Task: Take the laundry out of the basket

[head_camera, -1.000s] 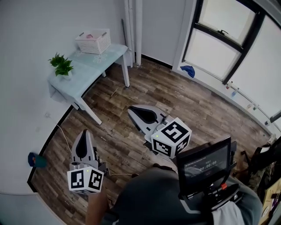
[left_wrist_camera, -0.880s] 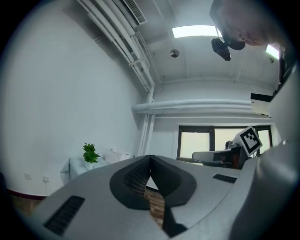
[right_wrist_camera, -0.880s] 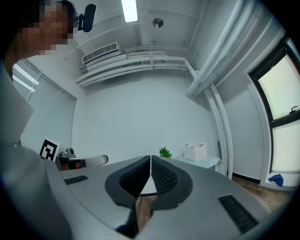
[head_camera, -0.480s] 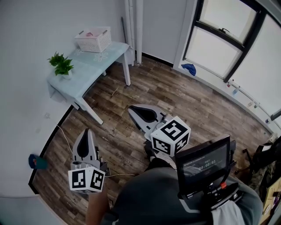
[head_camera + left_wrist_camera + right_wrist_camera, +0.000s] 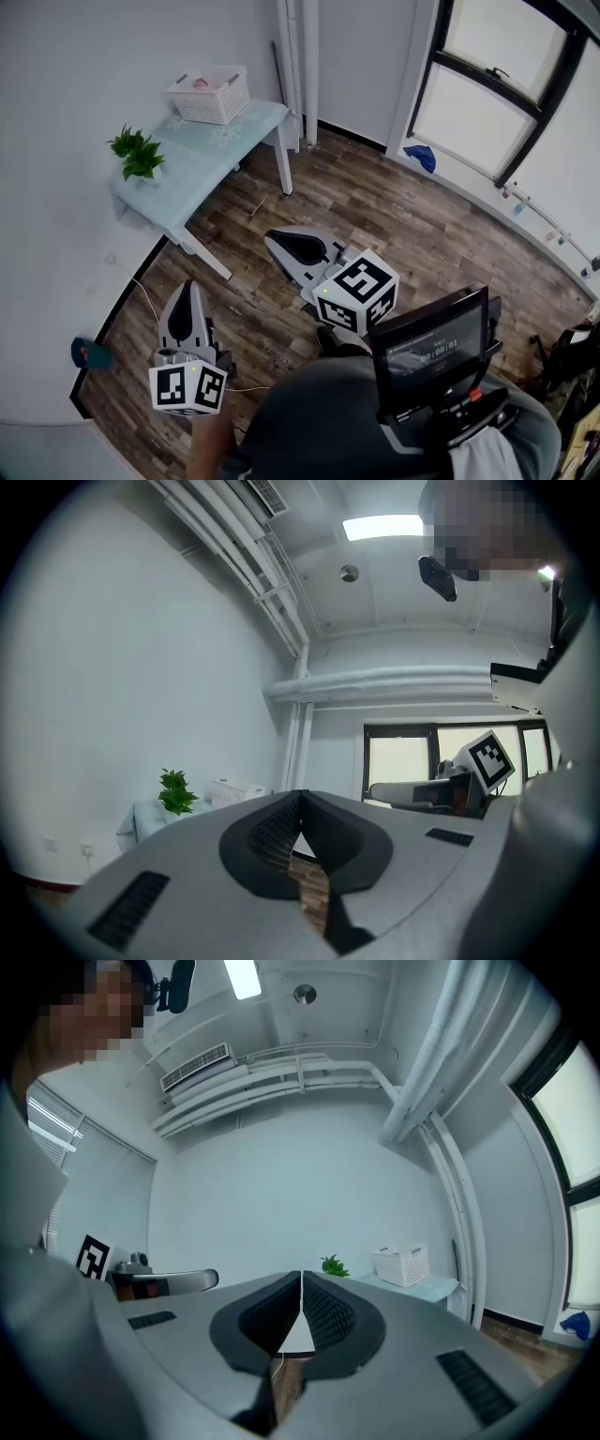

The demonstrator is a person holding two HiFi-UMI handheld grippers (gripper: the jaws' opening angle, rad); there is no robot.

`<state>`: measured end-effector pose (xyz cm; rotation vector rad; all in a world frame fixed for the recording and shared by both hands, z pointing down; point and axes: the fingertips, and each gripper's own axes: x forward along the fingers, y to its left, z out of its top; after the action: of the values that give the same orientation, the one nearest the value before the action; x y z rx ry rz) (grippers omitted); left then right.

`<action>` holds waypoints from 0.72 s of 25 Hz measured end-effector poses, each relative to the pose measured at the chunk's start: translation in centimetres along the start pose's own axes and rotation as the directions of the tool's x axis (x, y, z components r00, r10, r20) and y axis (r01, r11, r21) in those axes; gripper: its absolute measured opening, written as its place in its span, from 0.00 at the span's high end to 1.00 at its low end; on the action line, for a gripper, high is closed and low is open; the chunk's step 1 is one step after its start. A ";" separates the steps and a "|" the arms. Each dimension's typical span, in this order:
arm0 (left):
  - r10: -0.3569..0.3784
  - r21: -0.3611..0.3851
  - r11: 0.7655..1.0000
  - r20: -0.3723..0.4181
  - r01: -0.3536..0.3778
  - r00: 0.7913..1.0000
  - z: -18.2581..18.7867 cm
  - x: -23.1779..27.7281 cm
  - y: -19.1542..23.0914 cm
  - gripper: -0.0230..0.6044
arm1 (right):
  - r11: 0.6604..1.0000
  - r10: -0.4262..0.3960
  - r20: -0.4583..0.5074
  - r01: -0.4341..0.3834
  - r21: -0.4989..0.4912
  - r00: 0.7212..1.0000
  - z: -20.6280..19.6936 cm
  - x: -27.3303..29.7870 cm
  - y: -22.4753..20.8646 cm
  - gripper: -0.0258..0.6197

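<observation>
A white laundry basket [image 5: 210, 95] stands at the far end of a pale blue table [image 5: 202, 155], with something pink showing inside it. The basket [image 5: 403, 1265] also shows small in the right gripper view, and the same basket [image 5: 233, 790] is far off in the left gripper view. My left gripper [image 5: 182, 300] hangs low over the wooden floor, well short of the table, its jaws shut with nothing between them. My right gripper [image 5: 277, 241] is held out mid-room toward the table, jaws shut and empty.
A small green potted plant [image 5: 139, 156] stands on the near end of the table. Pipes [image 5: 300, 66] run up the wall corner behind it. Dark-framed windows [image 5: 497, 75] line the right wall, with a blue object [image 5: 422, 157] on the floor below. A screen [image 5: 431, 347] sits at my chest.
The view has shifted slightly, so the table and basket sit a little further right and lower in frame. Both grippers keep their pose and stay shut.
</observation>
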<state>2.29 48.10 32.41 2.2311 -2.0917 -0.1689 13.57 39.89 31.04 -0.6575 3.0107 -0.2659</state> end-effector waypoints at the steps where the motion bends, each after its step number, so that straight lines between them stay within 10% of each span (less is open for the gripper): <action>1: 0.001 -0.003 1.000 -0.001 -0.001 1.000 -0.1 0.8 0.0 0.96 | 1.000 0.001 -0.001 -0.001 0.000 1.000 0.1 0.3 -0.8 0.93; 18: 0.080 -0.007 0.997 -0.017 -0.080 0.997 -0.4 15.0 1.2 0.96 | 0.998 0.068 0.004 -0.068 0.017 0.998 2.3 6.7 -14.8 0.93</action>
<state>2.12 33.09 32.61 2.1331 -2.1633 -0.1522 13.74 23.50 31.32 -0.5516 3.0165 -0.2873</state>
